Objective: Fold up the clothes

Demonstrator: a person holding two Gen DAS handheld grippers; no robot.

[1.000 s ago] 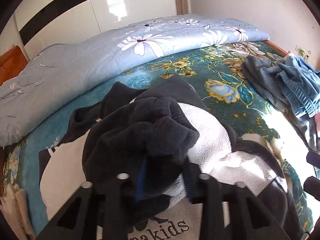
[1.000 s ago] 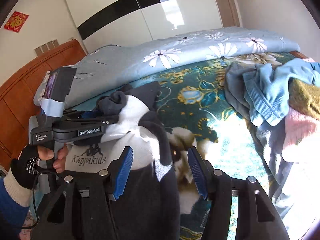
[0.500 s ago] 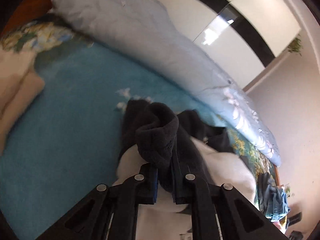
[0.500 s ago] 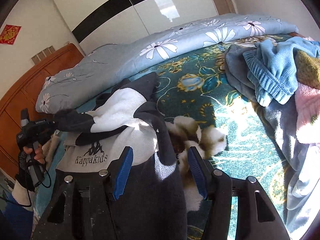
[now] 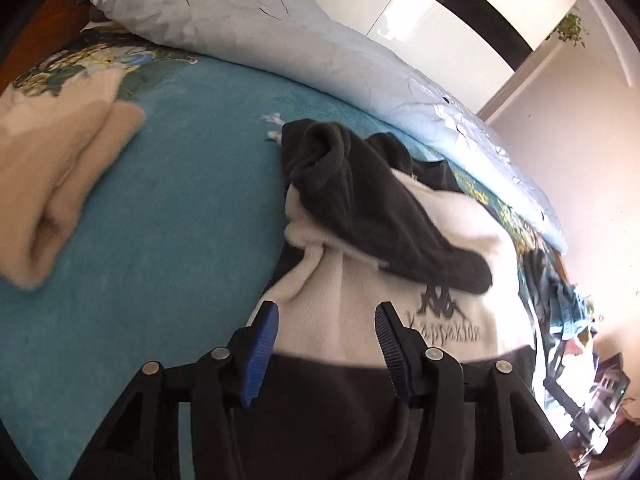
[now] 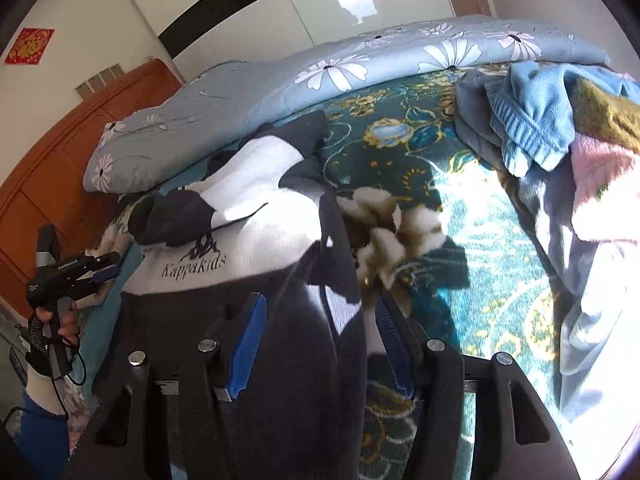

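Observation:
A black and white fleece sweater printed "Kappakids" lies on the bed; it also shows in the right wrist view. Its dark sleeve lies folded across the white chest. My left gripper is open and empty, its jaws on either side of the sweater's left part, just above it. In the right wrist view the left gripper is off the sweater's left side. My right gripper is open over the sweater's dark lower right part.
A folded beige garment lies on the bed to the left. A light blue floral duvet runs along the far side. A pile of blue, grey, pink and olive clothes sits at the right. A wooden headboard stands at the left.
My left gripper has let go of the dark sleeve, which now lies across the sweater's chest, and has drawn back to the left. The right gripper has stayed open over the lower part.

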